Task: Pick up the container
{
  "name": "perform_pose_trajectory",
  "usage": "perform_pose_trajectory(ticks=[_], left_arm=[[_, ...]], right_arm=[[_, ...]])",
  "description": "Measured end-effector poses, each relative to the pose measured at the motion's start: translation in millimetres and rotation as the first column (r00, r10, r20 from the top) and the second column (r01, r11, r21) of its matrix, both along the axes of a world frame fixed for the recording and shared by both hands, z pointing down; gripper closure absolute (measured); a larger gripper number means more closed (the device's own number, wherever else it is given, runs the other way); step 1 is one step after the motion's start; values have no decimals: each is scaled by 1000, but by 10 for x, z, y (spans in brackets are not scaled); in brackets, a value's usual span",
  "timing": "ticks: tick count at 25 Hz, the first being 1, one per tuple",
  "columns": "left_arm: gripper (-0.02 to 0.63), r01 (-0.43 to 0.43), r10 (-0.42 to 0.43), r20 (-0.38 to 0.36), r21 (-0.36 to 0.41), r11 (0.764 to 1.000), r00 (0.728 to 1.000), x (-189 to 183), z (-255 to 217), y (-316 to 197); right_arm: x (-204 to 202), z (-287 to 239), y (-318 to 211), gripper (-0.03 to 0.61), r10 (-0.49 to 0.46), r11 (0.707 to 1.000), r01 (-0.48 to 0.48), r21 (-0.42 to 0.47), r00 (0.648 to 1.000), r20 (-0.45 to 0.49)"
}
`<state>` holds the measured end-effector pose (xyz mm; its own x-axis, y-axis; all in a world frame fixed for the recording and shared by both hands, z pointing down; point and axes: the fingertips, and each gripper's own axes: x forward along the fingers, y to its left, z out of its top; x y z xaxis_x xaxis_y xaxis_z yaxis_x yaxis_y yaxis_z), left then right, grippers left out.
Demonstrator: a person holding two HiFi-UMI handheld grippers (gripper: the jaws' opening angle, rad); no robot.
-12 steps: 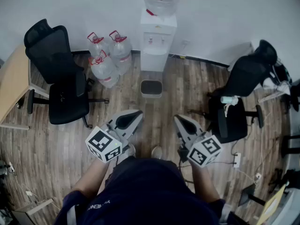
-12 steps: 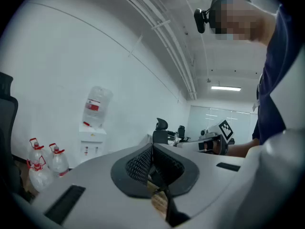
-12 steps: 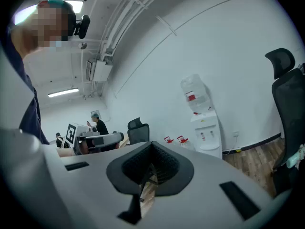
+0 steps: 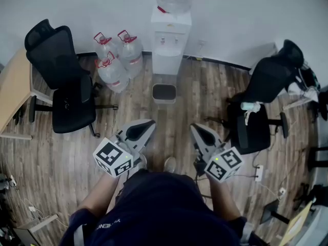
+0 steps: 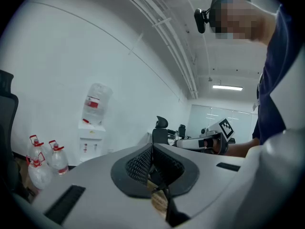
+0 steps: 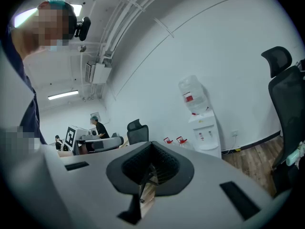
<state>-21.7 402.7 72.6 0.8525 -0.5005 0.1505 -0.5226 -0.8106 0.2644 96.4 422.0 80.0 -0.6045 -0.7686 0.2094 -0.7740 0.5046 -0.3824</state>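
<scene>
Wood-floored office, water dispenser (image 4: 170, 40) ahead: left gripper (image 4: 148, 125) and right gripper (image 4: 197, 130) fingers closed, empty; pickup not begun.

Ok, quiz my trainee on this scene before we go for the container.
1. True or false: the left gripper and the right gripper are both shut with nothing between the jaws.
2. In the head view, how many jugs stand on the floor just left of the dispenser? A: two. B: three. C: five.
3. What stands on the floor right in front of the dispenser?

Key: 1 true; 2 B; 3 the bin.
</scene>
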Motion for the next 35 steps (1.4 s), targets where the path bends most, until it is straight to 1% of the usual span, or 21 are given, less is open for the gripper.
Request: perform_pose_trajectory(ticks=[5,13,20,28,35], left_arm=[[588,19,-19,13,-10,1000,1000,135,82,77],[588,43,-43,40,0,999,998,525,75,250],[588,81,-81,62,-10,997,995,648,112,187],[588,97,-96,53,-18,995,994,695,231,-173],[588,90,-89,34,-43,995,995,605,409,-868]], right_arm=[[173,75,57,563,-5,1000,6,-16,1000,15],[623,76,224,563,-21,1000,22,-12,999,38],[909,149,189,563,-22,999,24,-29,998,58],[1017,202,-170,563,-27,999,28,-31,999,42],[963,347,-797,563,-16,998,17,-63,1000,19]])
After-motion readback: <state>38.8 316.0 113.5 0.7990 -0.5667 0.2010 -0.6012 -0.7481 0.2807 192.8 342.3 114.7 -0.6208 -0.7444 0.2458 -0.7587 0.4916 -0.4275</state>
